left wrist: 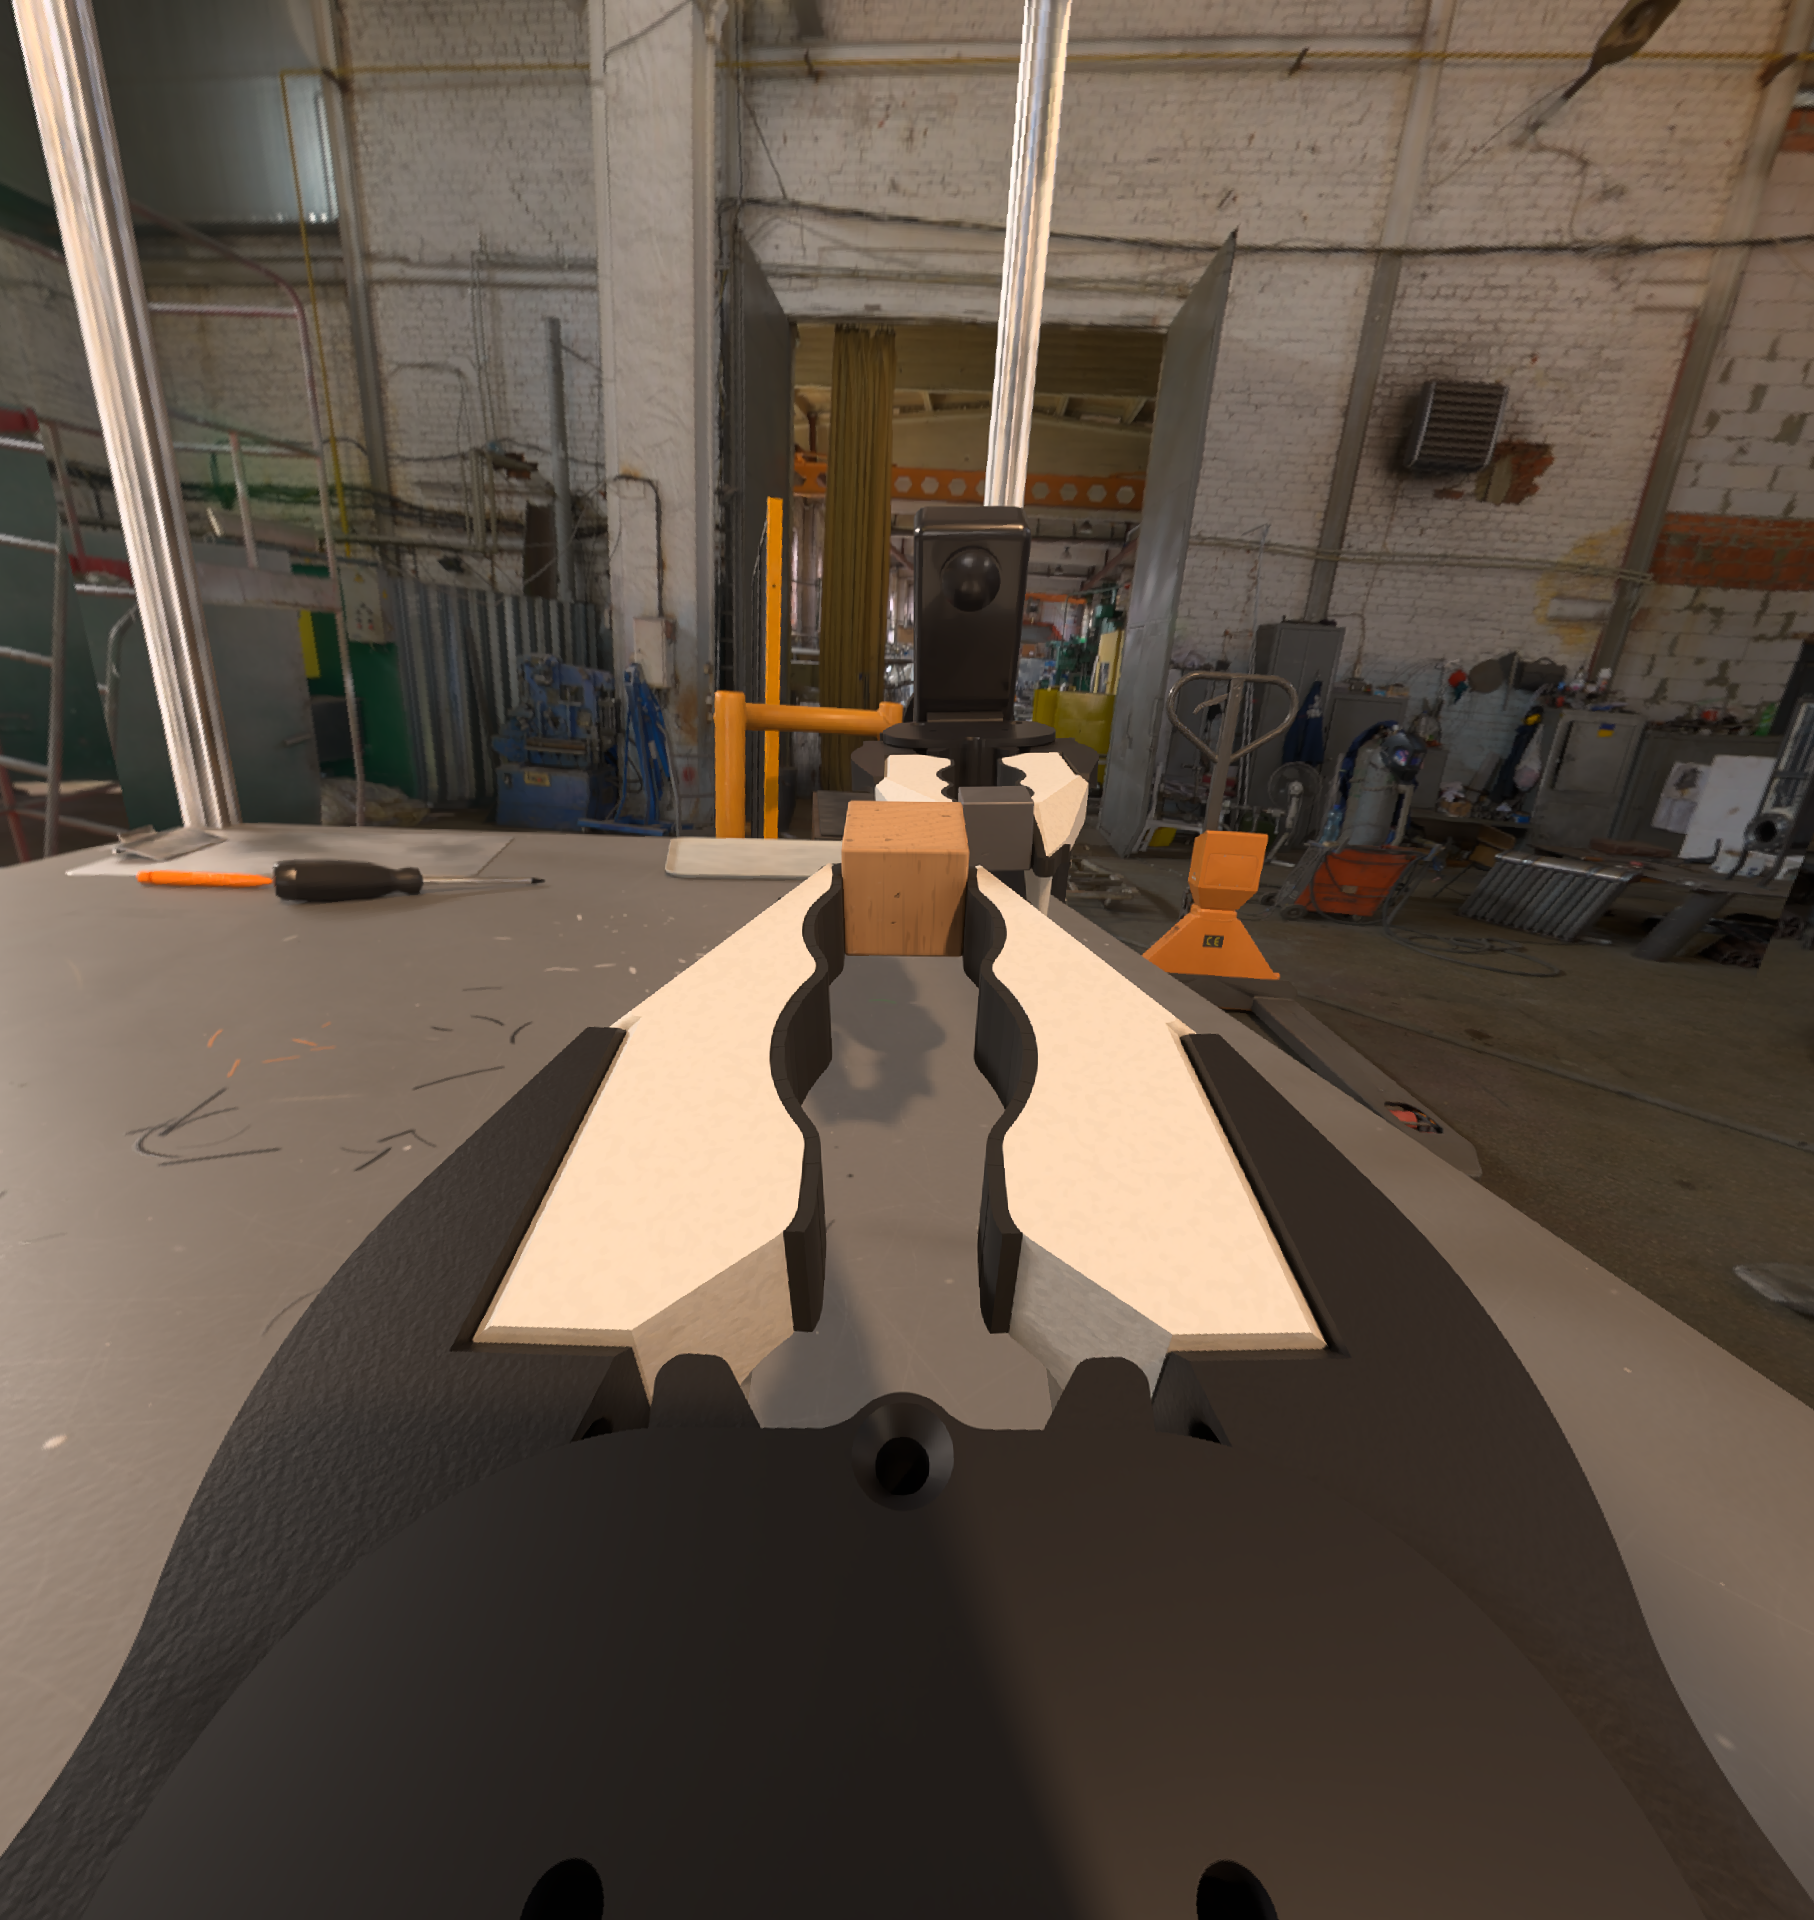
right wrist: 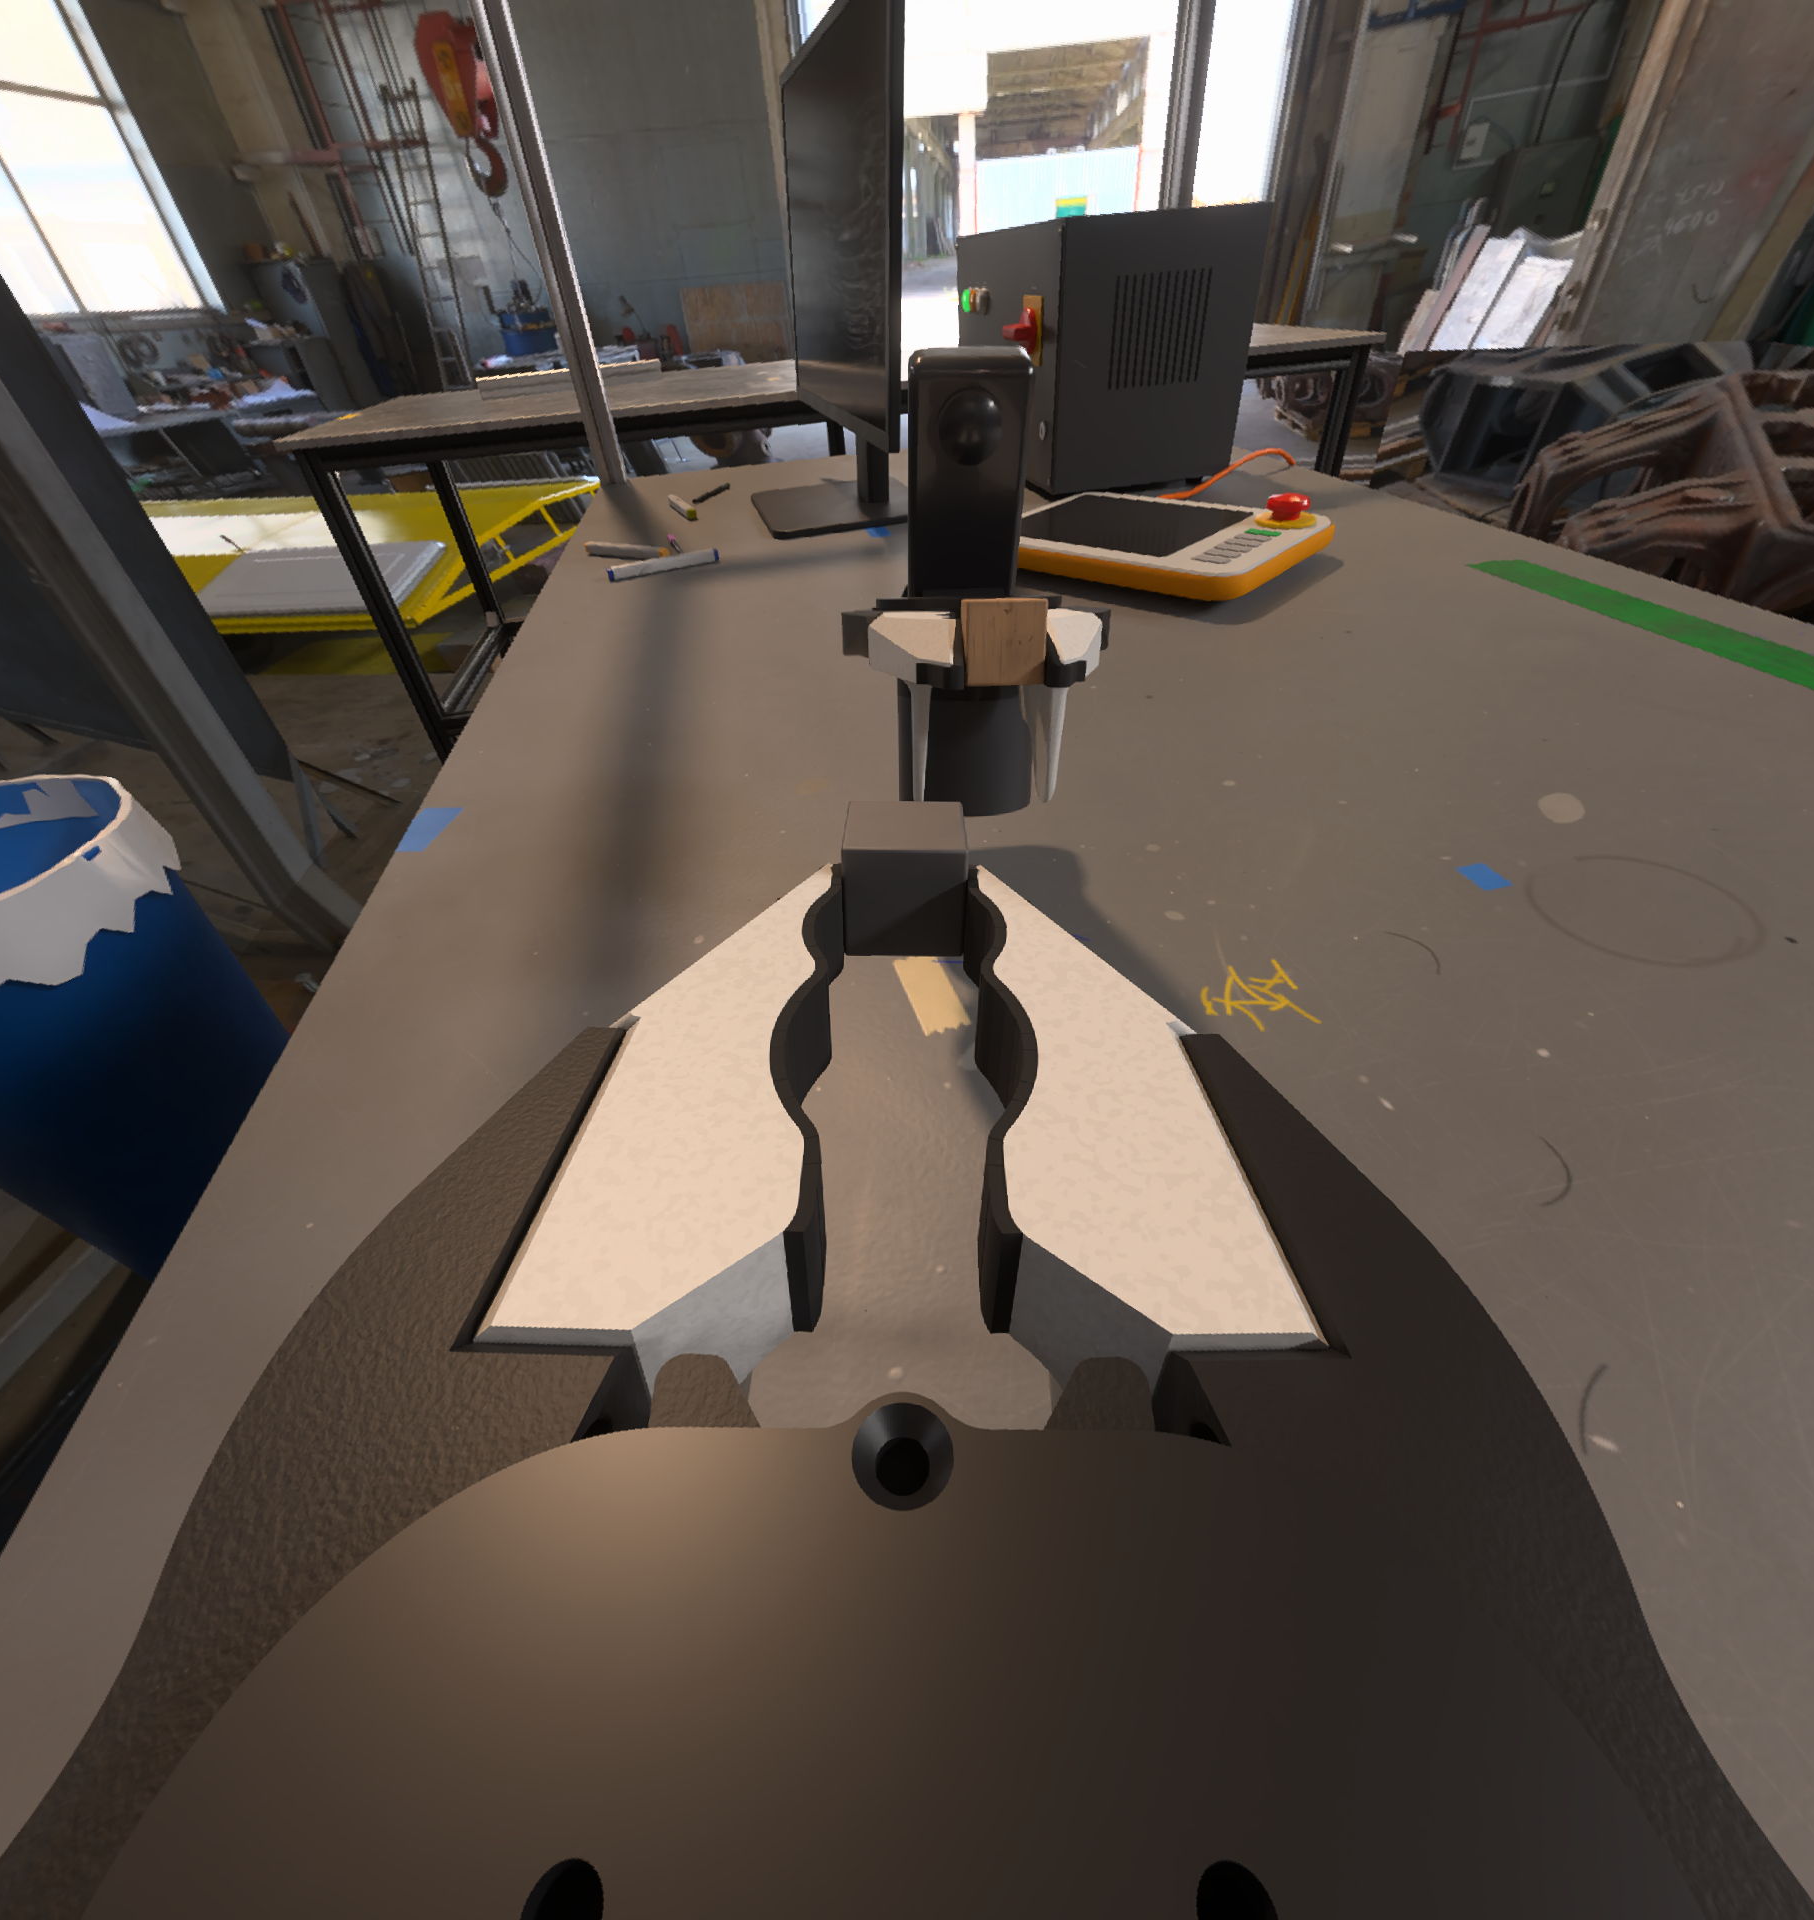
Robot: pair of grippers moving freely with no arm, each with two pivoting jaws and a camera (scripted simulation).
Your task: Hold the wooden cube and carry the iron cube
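Note:
In the left wrist view my left gripper [left wrist: 903, 909] is shut on the light wooden cube [left wrist: 903, 888], pinched between its fingertips above the grey table [left wrist: 259, 1143]. Just behind it the right gripper [left wrist: 981, 795] faces me, holding the dark grey iron cube [left wrist: 991, 816]. In the right wrist view my right gripper [right wrist: 903, 909] is shut on the iron cube [right wrist: 903, 883], held over the table [right wrist: 1402, 1039]. The left gripper [right wrist: 986, 644] shows farther off, higher up, with the wooden cube [right wrist: 1005, 642] in its tips.
A black-handled screwdriver [left wrist: 352, 880] and an orange pen [left wrist: 202, 879] lie at the far left. A white tray [left wrist: 737, 857] sits at the far edge. A monitor [right wrist: 846, 260], teach pendant [right wrist: 1173, 540], markers [right wrist: 664, 564] and control box [right wrist: 1121, 343] stand ahead. A blue barrel [right wrist: 61, 1018] stands left of the table.

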